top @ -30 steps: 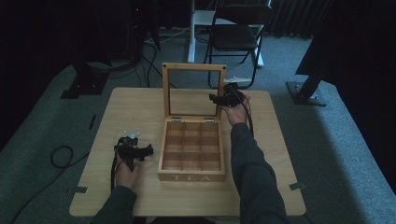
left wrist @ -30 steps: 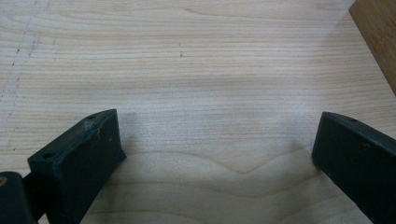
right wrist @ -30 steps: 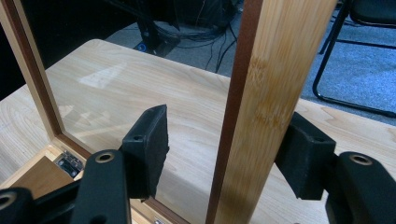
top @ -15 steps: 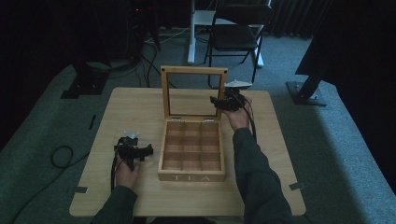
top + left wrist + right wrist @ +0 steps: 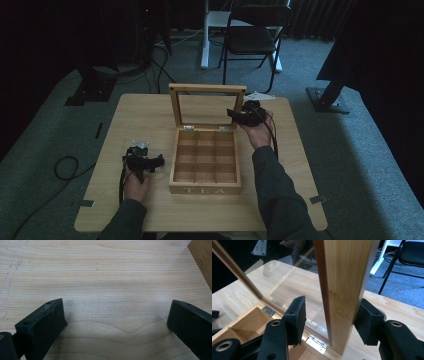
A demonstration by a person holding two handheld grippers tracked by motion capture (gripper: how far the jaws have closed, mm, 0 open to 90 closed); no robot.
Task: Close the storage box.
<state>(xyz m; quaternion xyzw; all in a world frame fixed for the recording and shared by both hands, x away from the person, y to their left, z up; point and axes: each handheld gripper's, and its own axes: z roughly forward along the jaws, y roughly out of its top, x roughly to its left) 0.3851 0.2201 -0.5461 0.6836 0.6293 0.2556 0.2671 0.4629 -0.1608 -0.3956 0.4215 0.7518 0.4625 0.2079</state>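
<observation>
Already the tea box (image 5: 205, 162) sat open at the middle of the surface (image 5: 145, 112), its glass lid (image 5: 208, 104) upright in the upper centre of the frame. The right gripper (image 5: 329, 317) straddled the lid's right frame post, jaws spread on either side and not quite pinching it. The left gripper (image 5: 144, 162) rested at lower left beside the box, jaws spread over bare wood. Every compartment looked empty, so whether closing or filling remained is uncertain. Compared with a second earlier, the lid stood slightly more upright; the left gripper hadn't moved.

Open tea box (image 5: 205, 162) stands on wooden table (image 5: 145, 112)
</observation>
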